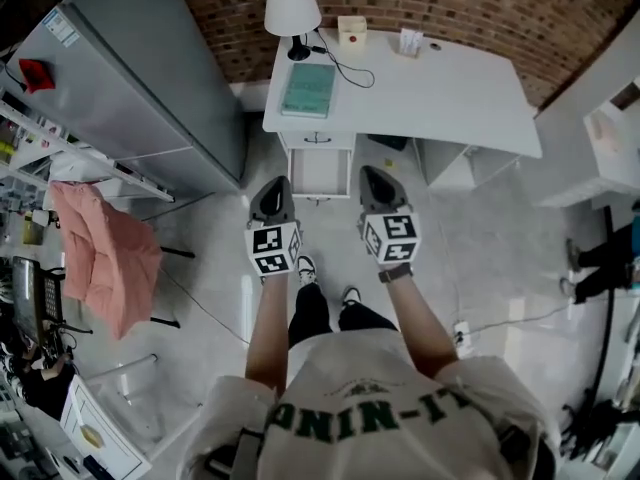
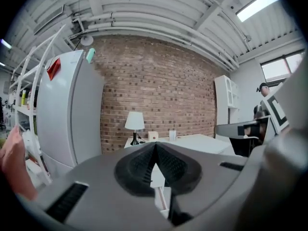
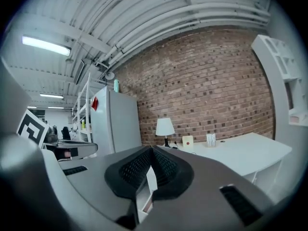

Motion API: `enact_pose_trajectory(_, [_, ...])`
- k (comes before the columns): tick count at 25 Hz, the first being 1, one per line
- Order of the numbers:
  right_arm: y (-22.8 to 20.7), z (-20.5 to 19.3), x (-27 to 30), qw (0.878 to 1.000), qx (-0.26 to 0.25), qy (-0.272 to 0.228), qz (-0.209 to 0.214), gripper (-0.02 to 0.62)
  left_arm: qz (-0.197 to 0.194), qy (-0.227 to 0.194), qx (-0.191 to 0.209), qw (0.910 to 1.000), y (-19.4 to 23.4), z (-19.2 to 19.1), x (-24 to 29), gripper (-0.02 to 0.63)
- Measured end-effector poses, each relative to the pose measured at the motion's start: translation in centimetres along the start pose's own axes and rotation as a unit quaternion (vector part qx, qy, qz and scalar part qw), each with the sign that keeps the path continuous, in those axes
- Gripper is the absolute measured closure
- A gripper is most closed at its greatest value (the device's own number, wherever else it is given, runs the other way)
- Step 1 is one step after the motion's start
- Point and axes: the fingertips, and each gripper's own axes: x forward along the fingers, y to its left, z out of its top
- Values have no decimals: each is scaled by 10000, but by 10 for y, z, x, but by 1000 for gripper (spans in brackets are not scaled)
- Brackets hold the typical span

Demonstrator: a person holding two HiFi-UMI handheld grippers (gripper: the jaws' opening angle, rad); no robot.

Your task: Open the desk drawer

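The white desk (image 1: 440,88) stands against the brick wall. Under its left end a white drawer (image 1: 320,173) is pulled out, and its inside looks bare. My left gripper (image 1: 274,185) and right gripper (image 1: 373,176) hang side by side in the air in front of that drawer, touching nothing. In the left gripper view the jaws of the left gripper (image 2: 155,146) meet at the tip with nothing between them. The right gripper (image 3: 150,149) looks the same in its own view, its tips together and empty. A sliver of the drawer (image 3: 146,196) shows below them.
On the desk are a white lamp (image 1: 292,13), a green book (image 1: 308,88) and a small box (image 1: 351,31). A tall grey fridge (image 1: 140,78) stands left of the desk, with a pink cloth (image 1: 100,258) on a chair nearer. White shelving (image 1: 610,148) and a person's legs (image 1: 600,258) are at the right.
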Motion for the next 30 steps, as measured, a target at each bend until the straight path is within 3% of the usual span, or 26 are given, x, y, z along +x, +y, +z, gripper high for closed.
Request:
enact_pose_trajectory(5, [15, 32, -13, 9996, -37, -271, -73, 591, -124, -198, 96, 9997, -6, 33, -16, 604])
enact_pose_trajectory(11, [29, 42, 1, 9988, -149, -453, -92, 592, -248, -333, 215, 9989, 9, 48, -15, 604])
enact_pose_trajectory(23, [20, 48, 36, 9979, -110, -344, -539, 592, -456, -528, 362, 9969, 46, 67, 20, 604])
enact_pose_trajectory(30, [14, 51, 47, 9983, -262, -305, -433, 591, -531, -702, 590, 9944, 45, 75, 36, 604])
